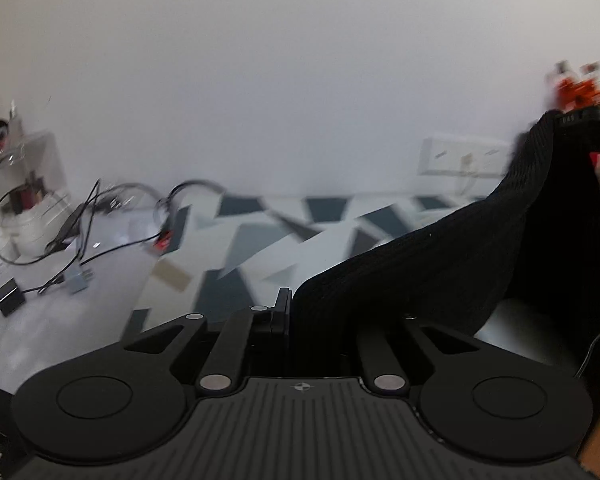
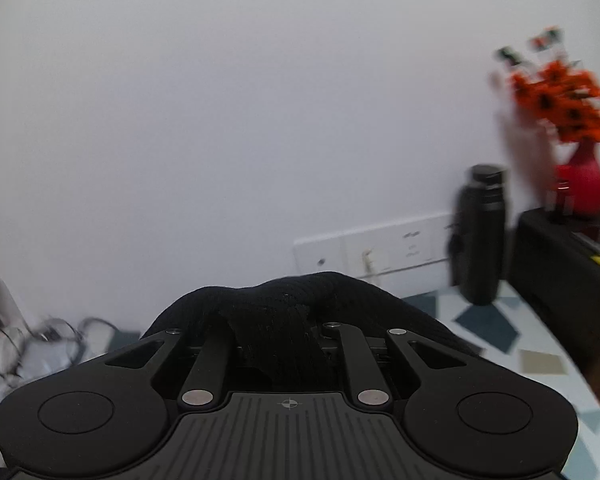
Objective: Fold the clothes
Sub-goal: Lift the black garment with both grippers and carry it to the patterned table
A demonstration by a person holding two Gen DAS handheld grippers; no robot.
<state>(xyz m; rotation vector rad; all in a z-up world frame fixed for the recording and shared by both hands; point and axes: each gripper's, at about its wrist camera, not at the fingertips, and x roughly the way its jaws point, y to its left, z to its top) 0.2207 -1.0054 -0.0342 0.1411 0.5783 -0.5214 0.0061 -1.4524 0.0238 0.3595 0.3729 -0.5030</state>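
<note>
Holding a black knitted garment [image 1: 440, 264] in the air, we have it strung between both tools, above the table with the grey and white geometric cloth [image 1: 300, 224]. No fold lies on that surface yet, so we judge the job barely begun: every fold is left to do. Our left gripper [image 1: 288, 312] is pinched tight on the near edge of the knit, and from there the fabric runs up and right to the other tool. Our right gripper [image 2: 276, 332] is also clamped down, its jaws buried under bunched black knit, so we cannot see the tips. Far right, against the wall, stands a black bottle [image 2: 480, 236], lid on, contents hidden. Beside it, on a black box [image 2: 560, 256], a red vase [image 2: 584, 180] carries orange flowers [image 2: 564, 100]. Far left, loose cables [image 1: 80, 220] sprawl beside blurred clear containers we cannot read.
</note>
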